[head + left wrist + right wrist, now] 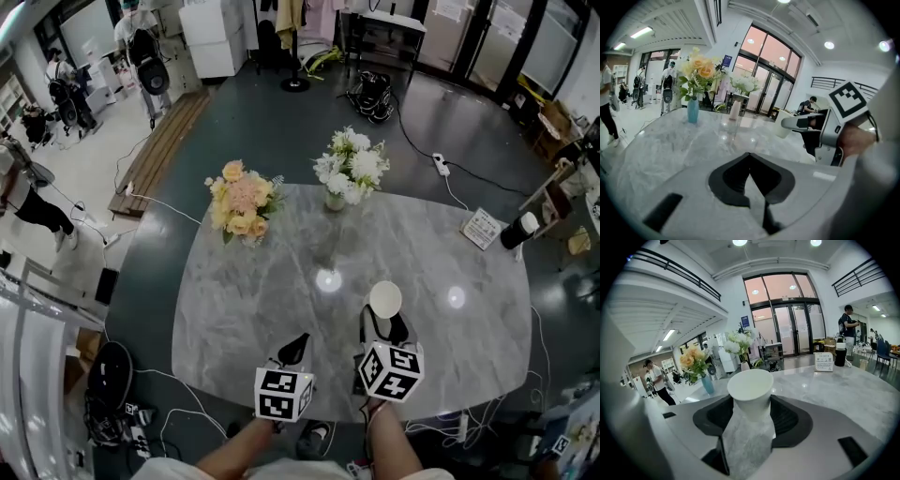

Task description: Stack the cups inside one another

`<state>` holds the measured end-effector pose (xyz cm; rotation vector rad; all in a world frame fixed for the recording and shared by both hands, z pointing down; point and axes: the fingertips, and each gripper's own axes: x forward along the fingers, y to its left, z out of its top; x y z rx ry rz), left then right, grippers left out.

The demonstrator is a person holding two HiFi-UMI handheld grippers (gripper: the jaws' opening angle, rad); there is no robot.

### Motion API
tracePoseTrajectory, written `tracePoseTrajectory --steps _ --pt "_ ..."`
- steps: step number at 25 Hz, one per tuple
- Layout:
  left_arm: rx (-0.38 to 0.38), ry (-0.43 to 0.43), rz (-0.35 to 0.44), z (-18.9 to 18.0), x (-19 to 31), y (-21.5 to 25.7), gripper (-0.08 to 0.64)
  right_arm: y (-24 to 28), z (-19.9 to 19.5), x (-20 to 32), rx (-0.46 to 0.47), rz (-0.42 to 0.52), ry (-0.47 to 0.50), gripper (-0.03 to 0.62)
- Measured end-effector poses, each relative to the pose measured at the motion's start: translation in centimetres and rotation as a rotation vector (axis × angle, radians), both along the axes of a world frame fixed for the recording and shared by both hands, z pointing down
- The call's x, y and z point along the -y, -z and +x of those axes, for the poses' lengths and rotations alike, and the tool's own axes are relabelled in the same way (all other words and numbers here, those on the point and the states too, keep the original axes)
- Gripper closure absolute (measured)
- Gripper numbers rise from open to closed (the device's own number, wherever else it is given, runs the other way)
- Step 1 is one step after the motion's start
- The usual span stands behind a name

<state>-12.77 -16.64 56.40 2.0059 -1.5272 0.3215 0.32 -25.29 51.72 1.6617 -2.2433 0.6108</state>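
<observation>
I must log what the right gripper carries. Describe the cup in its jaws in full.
The cup is plain white, paper by its look, with a round rim and walls that taper downward. It stands upright, mouth up. The right gripper is shut on its lower body, one dark jaw at each side. In the head view it is over the near part of the grey marble table; whether its base touches the top cannot be told.

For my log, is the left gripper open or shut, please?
Shut: the left gripper has its jaw tips touching, with nothing between them.
</observation>
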Motion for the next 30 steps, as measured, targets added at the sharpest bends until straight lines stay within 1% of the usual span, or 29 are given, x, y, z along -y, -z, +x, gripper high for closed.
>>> tracePoseTrajectory --steps 10,20,30 --pt "0.010 -0.053 0.072 3.1 -3.0 3.6 0.565 3.4 3.6 -5.1 0.008 0.044 -0.035 0.365" --pt "0.047 -0.090 0.106 5.5 -4.9 5.8 0.565 5.0 8.1 -8.4 0.021 0.072 -0.084 0.365" --pt "0.054 -0.154 0.121 9.6 -5.1 6.7 0.565 5.3 12.4 -10.6 0.022 0.077 -0.127 0.365"
